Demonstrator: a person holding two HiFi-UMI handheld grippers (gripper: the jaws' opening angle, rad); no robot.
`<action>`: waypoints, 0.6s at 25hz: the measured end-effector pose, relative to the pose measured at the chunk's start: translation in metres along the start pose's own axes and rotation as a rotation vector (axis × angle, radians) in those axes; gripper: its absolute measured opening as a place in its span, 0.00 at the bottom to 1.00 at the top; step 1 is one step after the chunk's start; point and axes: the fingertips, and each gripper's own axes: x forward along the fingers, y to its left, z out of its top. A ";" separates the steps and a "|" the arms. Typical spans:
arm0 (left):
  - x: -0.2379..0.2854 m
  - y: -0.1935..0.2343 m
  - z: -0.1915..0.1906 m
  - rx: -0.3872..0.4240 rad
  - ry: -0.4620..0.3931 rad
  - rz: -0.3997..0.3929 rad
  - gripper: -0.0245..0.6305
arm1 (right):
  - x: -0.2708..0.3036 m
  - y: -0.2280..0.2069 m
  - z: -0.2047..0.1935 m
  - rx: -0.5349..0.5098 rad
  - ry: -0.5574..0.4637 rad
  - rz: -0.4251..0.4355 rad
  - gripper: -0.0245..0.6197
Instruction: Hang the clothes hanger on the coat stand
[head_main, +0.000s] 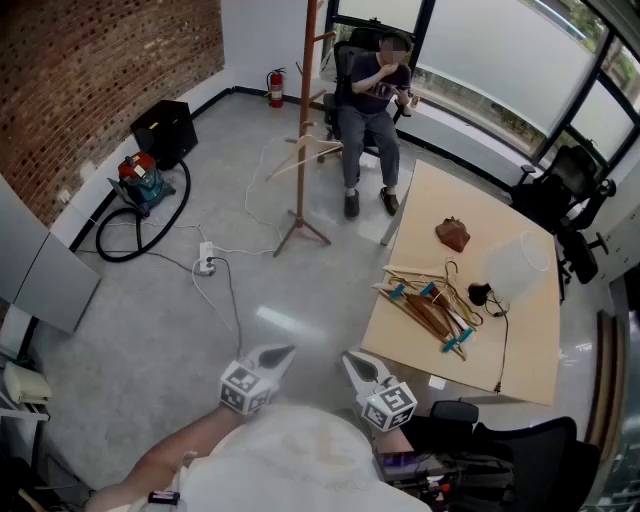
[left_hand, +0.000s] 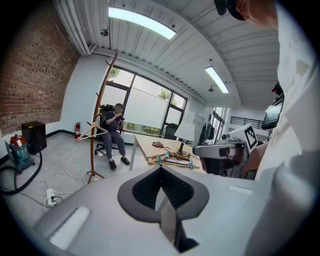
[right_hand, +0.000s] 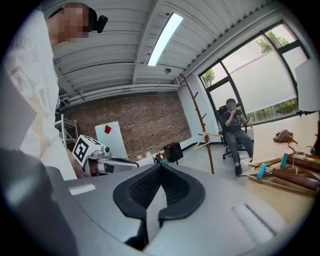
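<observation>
The tall wooden coat stand (head_main: 305, 120) rises from the grey floor at the back, with one pale wooden hanger (head_main: 305, 155) hanging on it. Several more hangers (head_main: 432, 305), wood and wire with teal clips, lie piled on the light wooden table (head_main: 420, 210) to the right. My left gripper (head_main: 275, 358) and right gripper (head_main: 362, 368) hover close to my body, over the floor and left of the table. Both are shut and hold nothing. The left gripper view shows the stand (left_hand: 98, 115) and the pile (left_hand: 172, 158) far ahead of its closed jaws. The right gripper view shows the stand (right_hand: 197, 120) and the hangers (right_hand: 290, 172) likewise.
A person (head_main: 372, 110) sits on an office chair just behind the stand. A vacuum cleaner (head_main: 140, 180) with its hose, a black box (head_main: 165, 130), a power strip (head_main: 206, 262) with cables and a fire extinguisher (head_main: 276, 88) are on the floor. A brown object (head_main: 452, 233) and a translucent shade (head_main: 520, 262) are on the table.
</observation>
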 end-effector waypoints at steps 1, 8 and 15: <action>-0.004 0.003 0.000 0.001 -0.009 0.000 0.04 | 0.002 0.004 0.000 0.001 -0.005 -0.003 0.06; -0.026 0.010 0.000 0.000 -0.021 -0.016 0.04 | 0.007 0.021 0.004 -0.011 -0.036 -0.065 0.06; -0.024 0.009 -0.005 0.006 -0.026 -0.062 0.04 | 0.002 0.022 0.000 -0.009 -0.071 -0.094 0.06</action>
